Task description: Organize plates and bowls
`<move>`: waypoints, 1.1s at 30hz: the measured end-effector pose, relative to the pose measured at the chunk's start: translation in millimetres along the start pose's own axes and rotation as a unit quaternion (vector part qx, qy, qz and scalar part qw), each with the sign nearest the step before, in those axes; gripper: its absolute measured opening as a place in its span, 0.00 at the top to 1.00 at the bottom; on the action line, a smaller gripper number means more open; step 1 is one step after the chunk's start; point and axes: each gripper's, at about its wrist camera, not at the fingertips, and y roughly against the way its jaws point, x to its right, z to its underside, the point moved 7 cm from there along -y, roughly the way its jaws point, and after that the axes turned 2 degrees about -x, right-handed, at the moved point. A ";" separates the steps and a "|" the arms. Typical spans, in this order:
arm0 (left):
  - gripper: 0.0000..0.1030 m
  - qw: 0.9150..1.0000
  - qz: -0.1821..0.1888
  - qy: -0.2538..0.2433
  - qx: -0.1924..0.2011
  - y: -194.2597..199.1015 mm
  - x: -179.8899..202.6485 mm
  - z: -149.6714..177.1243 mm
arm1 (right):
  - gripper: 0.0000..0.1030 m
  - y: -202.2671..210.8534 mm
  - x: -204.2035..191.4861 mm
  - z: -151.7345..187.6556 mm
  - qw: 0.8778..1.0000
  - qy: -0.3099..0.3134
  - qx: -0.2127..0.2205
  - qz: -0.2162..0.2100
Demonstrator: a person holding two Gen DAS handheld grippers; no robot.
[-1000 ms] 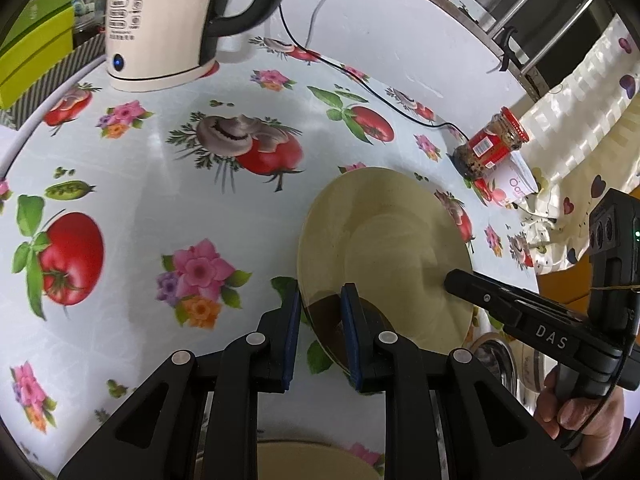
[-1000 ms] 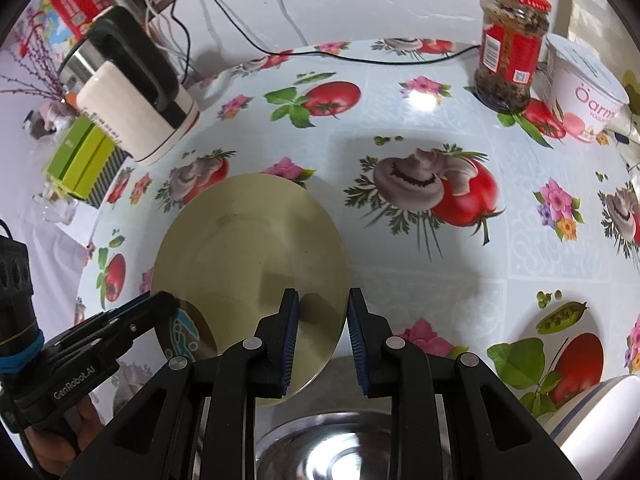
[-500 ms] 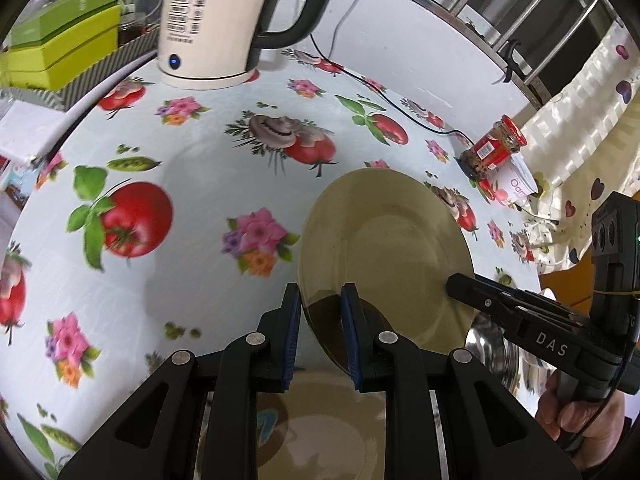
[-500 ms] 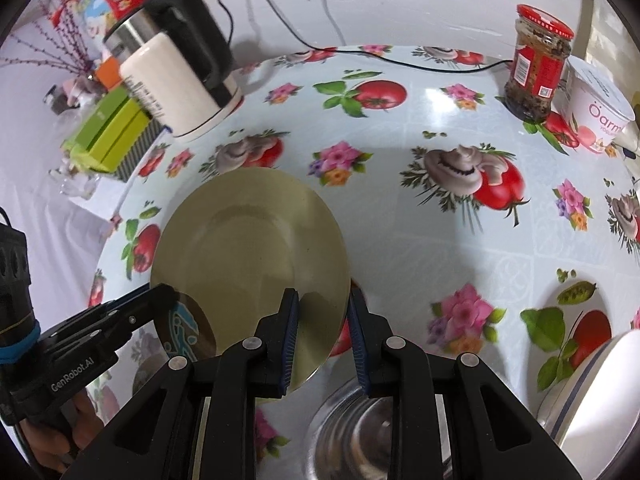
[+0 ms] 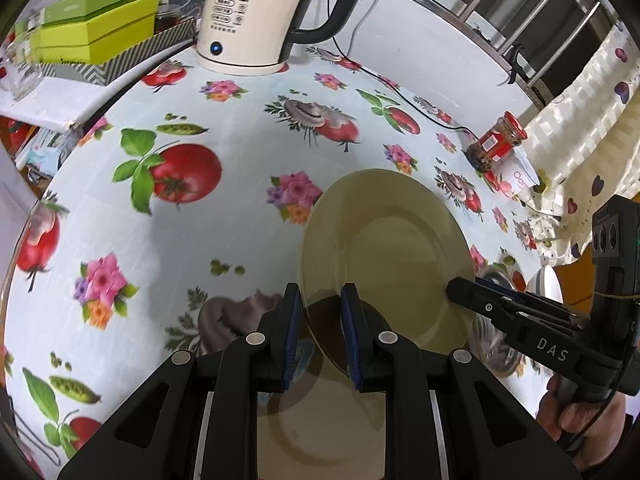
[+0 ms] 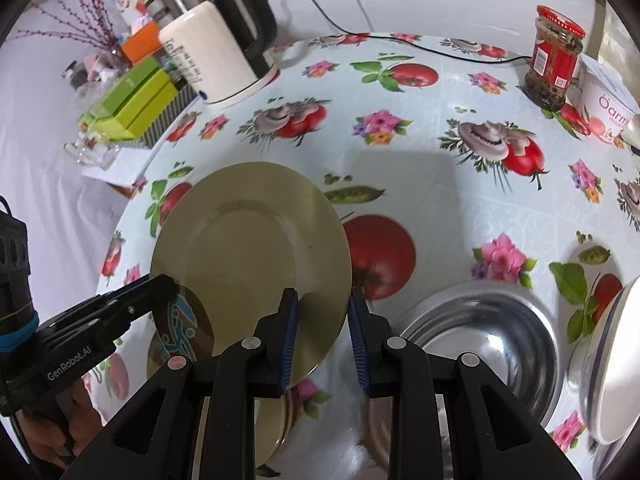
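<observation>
left wrist: steep down, close | right wrist: same | shared: plate (image 5: 384, 248) (image 6: 248, 240)

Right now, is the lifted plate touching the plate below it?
Apart. The left wrist view shows the held plate raised in both grippers, tilted, with the lower plate lying separately beneath the left gripper and tablecloth showing between them.

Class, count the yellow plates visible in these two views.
2. One yellow plate is held up by both tools; another plate lies on the table beneath it, partly hidden. More may be stacked there.
</observation>
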 end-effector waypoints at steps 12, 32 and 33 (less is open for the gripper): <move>0.79 1.000 -0.004 0.013 0.000 18.1 -13.1 31.5 | 0.76 5.7 -22.4 29.2 1.000 0.020 -0.007 -0.005; 0.79 0.999 -0.016 0.034 -0.016 25.4 -33.9 74.6 | 0.76 -0.3 -47.4 79.1 0.998 0.051 -0.036 0.000; 0.79 0.999 -0.017 0.034 -0.016 25.3 -33.8 75.3 | 0.76 -0.6 -47.9 79.7 0.998 0.054 -0.036 0.002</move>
